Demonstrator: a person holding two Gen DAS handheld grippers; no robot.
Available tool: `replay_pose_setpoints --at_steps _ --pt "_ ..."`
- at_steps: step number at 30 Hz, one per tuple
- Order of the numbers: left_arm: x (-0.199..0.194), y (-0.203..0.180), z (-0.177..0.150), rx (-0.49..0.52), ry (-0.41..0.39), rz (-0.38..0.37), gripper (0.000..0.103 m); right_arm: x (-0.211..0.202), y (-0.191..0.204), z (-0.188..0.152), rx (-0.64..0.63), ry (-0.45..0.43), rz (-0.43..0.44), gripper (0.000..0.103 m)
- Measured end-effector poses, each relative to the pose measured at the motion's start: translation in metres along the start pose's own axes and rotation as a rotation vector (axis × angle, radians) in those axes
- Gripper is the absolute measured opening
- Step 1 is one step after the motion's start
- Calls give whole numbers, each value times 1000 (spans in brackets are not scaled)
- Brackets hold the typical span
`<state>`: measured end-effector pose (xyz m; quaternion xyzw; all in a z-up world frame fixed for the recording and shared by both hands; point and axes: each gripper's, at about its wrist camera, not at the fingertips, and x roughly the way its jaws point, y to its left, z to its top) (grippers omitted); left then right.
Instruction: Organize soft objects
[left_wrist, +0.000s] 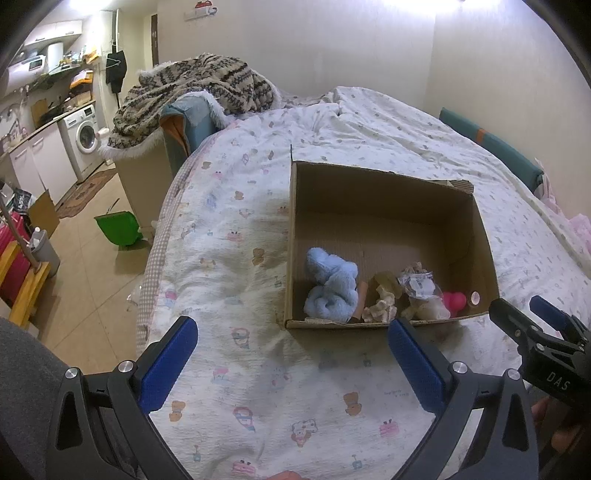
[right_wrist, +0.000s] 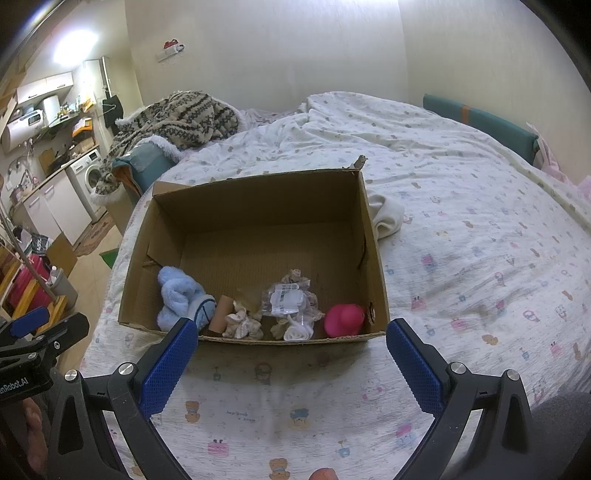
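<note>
An open cardboard box (left_wrist: 476, 236) (right_wrist: 373, 243) sits on the bed. Along its near wall lie a light blue fluffy cloth (left_wrist: 330, 286) (right_wrist: 181, 295), a brown tube (right_wrist: 220, 314), beige fabric pieces (left_wrist: 380, 308) (right_wrist: 243, 325), a clear plastic packet with lace (left_wrist: 419, 284) (right_wrist: 290, 301) and a pink soft toy (left_wrist: 453, 302) (right_wrist: 345, 319). A white cloth (right_wrist: 386, 216) lies on the bed beside the box's right wall. My left gripper (left_wrist: 291, 343) is open and empty just in front of the box. My right gripper (right_wrist: 291, 343) is open and empty, also in front of the box.
The bed has a white cartoon-print quilt (left_wrist: 258, 387) (right_wrist: 480, 258). A patterned knit blanket (left_wrist: 192, 92) (right_wrist: 177, 118) is heaped at the far left. A green bin (left_wrist: 118, 229), a washing machine (left_wrist: 83, 138) and red and yellow items stand on the floor at left.
</note>
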<state>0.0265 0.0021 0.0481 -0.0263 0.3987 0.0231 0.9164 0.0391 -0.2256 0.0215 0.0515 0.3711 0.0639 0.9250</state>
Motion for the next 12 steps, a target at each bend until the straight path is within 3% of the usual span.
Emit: replay_pose_setpoints --at_steps 12 --pt "4 2 -5 14 12 -6 103 1 -1 0 5 -1 0 103"
